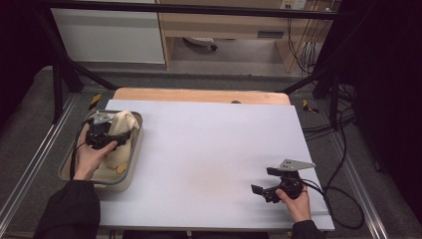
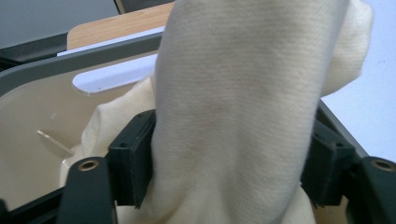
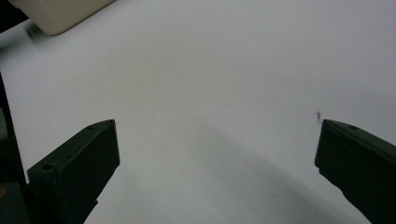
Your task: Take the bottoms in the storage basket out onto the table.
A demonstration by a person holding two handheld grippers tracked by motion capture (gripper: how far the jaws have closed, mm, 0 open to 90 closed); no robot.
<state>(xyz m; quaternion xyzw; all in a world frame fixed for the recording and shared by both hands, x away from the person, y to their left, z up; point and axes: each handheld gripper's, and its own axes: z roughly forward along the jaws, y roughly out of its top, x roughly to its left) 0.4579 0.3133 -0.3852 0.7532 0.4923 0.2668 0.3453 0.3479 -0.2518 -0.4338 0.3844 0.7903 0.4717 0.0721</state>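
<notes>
Cloth (image 2: 233,116): cream fabric bunched in the tray (image 1: 74,167) at the bench's (image 1: 209,149) left edge, partly raised above its rim.
Left claw (image 1: 110,135): clamped on a thick fold of the cloth — jaws pressing both sides.
Right claw (image 1: 263,184): wide apart, holding nothing, on the bench well right of the tray.
Handling: likely light, soft and floppy — it will sag and trail; gripping a gathered fold seems safest.
</notes>
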